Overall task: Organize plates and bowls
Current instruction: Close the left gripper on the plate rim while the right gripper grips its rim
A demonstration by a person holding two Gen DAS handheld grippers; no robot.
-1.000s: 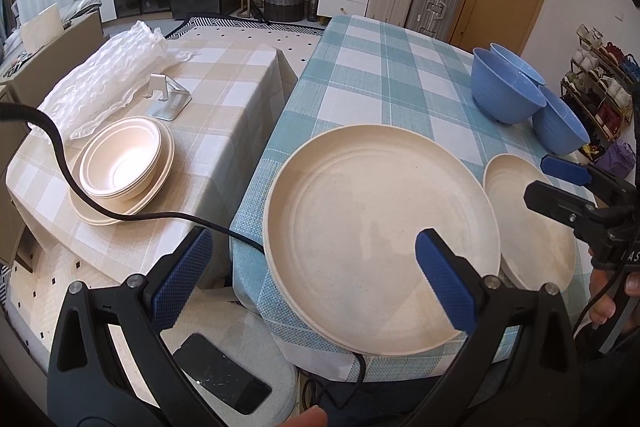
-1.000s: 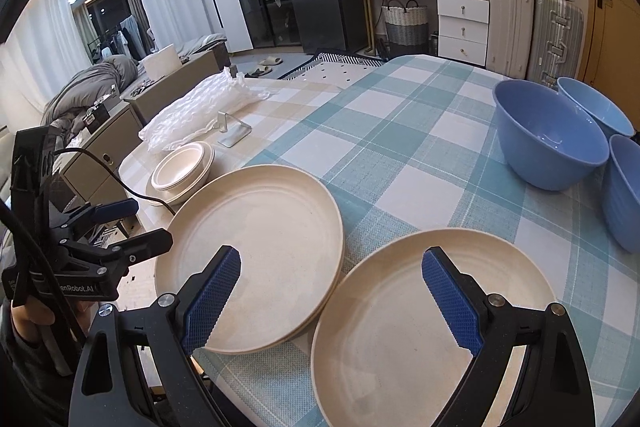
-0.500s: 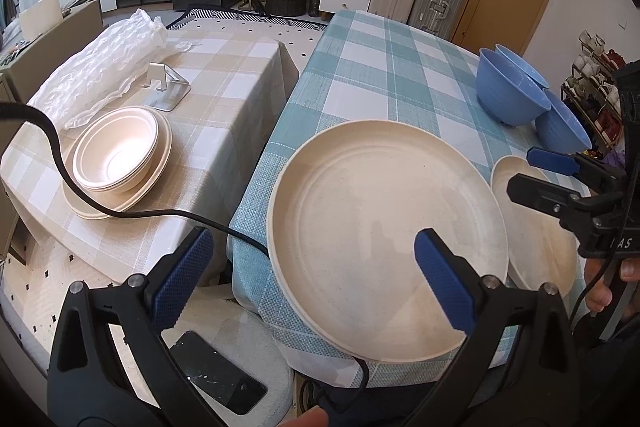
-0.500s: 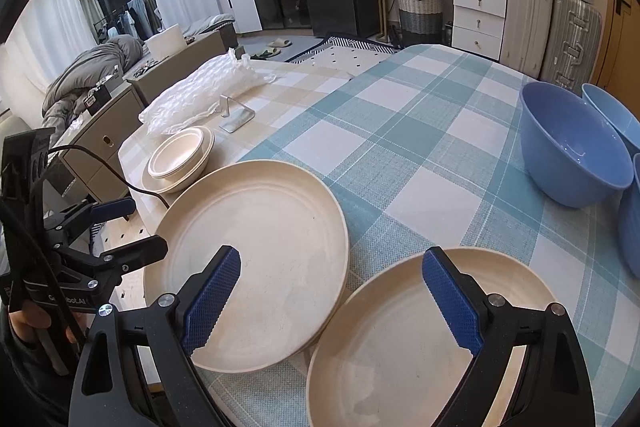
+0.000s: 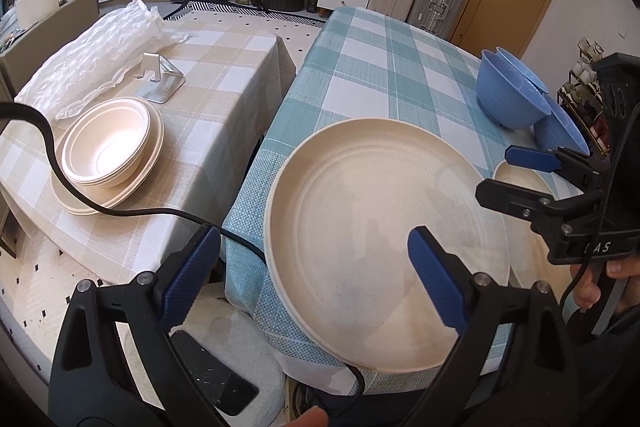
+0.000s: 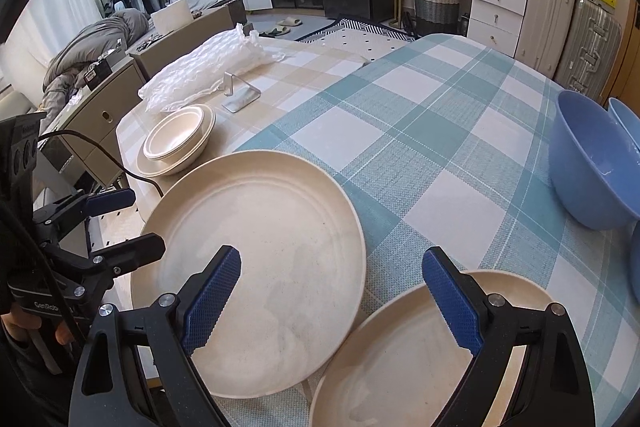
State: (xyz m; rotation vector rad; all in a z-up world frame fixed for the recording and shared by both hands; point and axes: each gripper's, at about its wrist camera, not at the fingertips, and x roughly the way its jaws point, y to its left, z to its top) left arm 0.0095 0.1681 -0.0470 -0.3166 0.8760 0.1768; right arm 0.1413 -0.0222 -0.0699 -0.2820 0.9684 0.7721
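A large cream plate [image 5: 380, 223] [image 6: 264, 259] lies at the near edge of the teal checked table [image 5: 384, 67]. A second cream plate [image 6: 420, 359] [image 5: 528, 259] lies beside it on the right. Several blue bowls [image 5: 508, 99] [image 6: 592, 163] stand at the table's right side. A stack of cream bowls on a cream plate [image 5: 108, 151] [image 6: 178, 139] sits on the beige checked table to the left. My left gripper [image 5: 316, 279] is open and empty over the large plate's near left rim. My right gripper [image 6: 332, 299] is open and empty above the gap between the two plates.
Bubble wrap [image 5: 92, 55] and a metal stand [image 5: 160, 83] lie on the beige table [image 5: 224, 75]. A black cable [image 5: 120, 211] crosses its near edge. A phone [image 5: 212, 383] lies on a stool below. Suitcases and drawers stand at the back.
Both grippers have drawn back and risen a little. The plates and bowls have not moved. Both grippers stay open.
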